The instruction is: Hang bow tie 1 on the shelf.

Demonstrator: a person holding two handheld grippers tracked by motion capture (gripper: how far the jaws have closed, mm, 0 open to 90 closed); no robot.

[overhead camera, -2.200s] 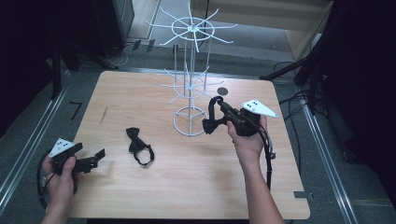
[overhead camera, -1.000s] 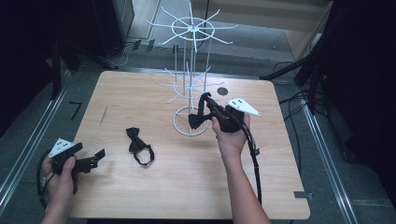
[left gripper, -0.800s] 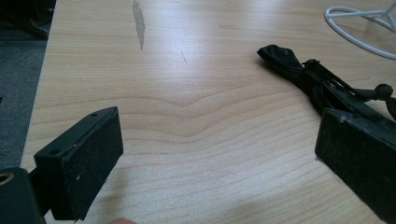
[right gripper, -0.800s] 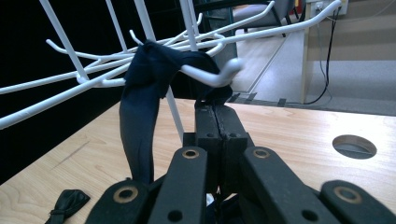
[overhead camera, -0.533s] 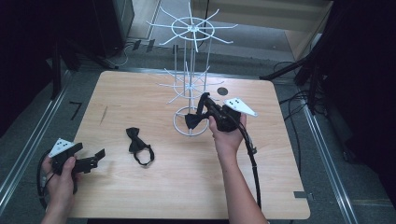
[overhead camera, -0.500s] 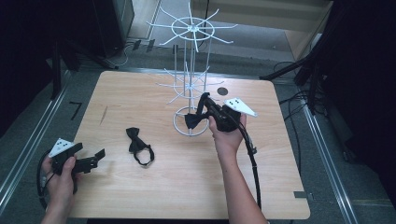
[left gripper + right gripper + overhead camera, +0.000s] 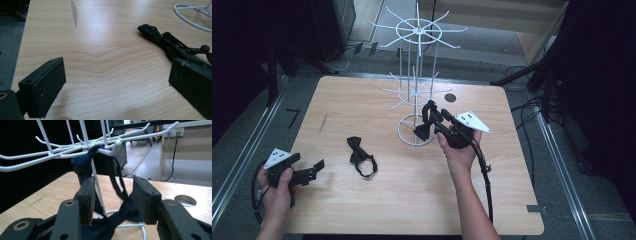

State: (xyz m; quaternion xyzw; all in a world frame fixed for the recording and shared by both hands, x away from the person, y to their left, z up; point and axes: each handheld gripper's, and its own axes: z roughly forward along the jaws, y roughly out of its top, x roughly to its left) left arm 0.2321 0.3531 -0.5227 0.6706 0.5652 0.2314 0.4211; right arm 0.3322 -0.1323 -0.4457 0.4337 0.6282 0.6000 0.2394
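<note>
At the white wire rack (image 7: 416, 95), the right gripper (image 7: 113, 195) has just been spreading its fingers, leaving the dark bow tie (image 7: 87, 166) hung by its strap on a hook. The left gripper (image 7: 117, 85) waits with fingers spread near the second bow tie (image 7: 360, 156) on the desk (image 7: 382, 200), likely next.

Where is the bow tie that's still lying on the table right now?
In the high view the loose bow tie lies flat on the table, left of the white wire rack and right of the left gripper.

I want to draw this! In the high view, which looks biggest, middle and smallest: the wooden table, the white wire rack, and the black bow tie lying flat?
1. Wooden table: biggest by far.
2. White wire rack: middle, tall and spidery.
3. Black bow tie lying flat: smallest.
</note>
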